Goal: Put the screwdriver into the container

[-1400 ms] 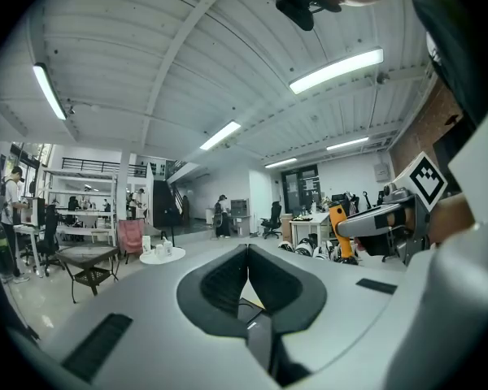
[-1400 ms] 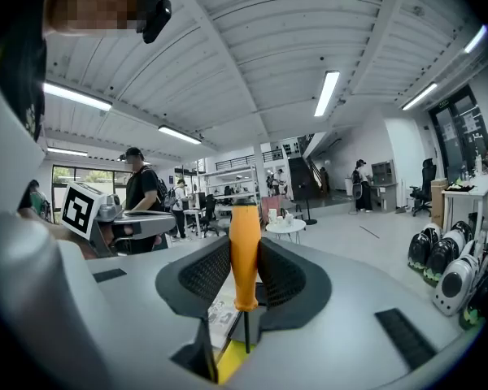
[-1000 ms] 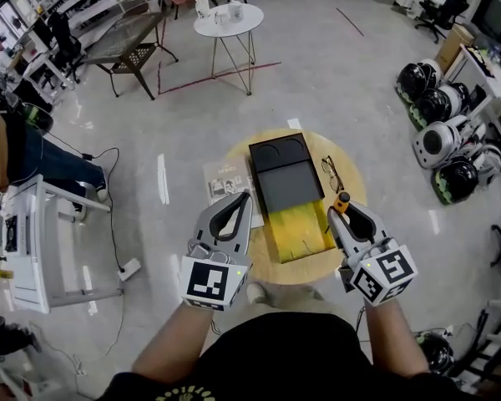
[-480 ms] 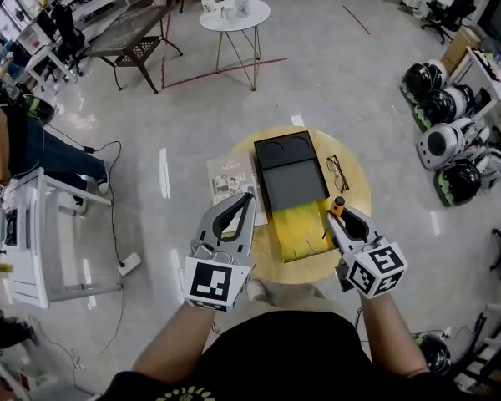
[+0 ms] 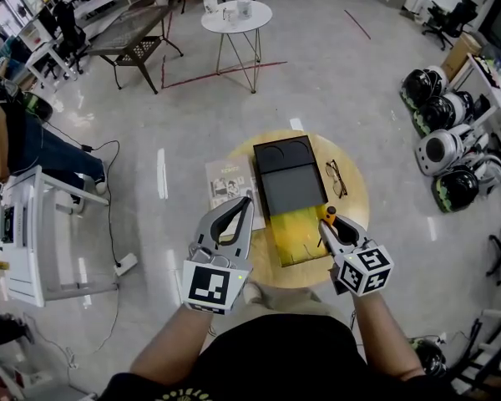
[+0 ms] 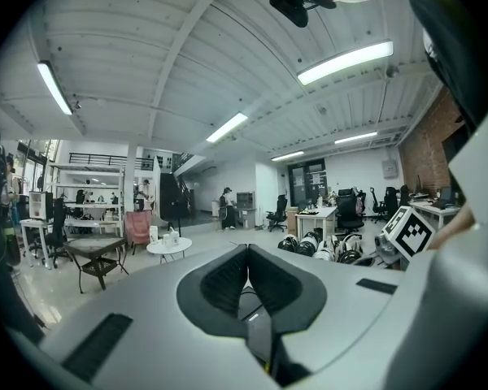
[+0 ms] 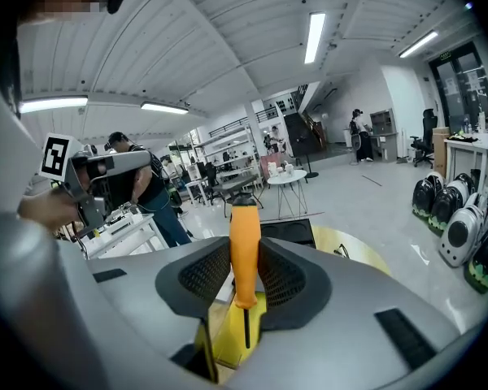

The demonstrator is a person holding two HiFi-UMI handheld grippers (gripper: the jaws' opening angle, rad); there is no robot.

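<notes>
An orange-handled screwdriver point(image 7: 244, 250) stands upright between the pads of my right gripper point(image 7: 244, 260), which is shut on the handle; its dark shaft points down. In the head view the right gripper point(image 5: 326, 224) holds the screwdriver point(image 5: 329, 215) at the right edge of the container's open yellow compartment point(image 5: 294, 234). The container's black part point(image 5: 287, 180) lies further back on the round wooden table point(image 5: 355, 203). My left gripper point(image 5: 245, 200) hovers left of the container over the table's edge. In the left gripper view its pads meet with nothing between them, so the left gripper point(image 6: 246, 276) is shut.
A pair of glasses point(image 5: 334, 178) lies right of the container and a booklet point(image 5: 224, 182) lies to its left. On the floor beyond stand a white round table point(image 5: 230, 17), a row of helmets point(image 5: 441, 149) at right, and a white bench point(image 5: 42, 232) with a person point(image 5: 17, 140) at left.
My right gripper has sunk with the screwdriver, closer to the yellow compartment's right edge. The left gripper has stayed in place.
</notes>
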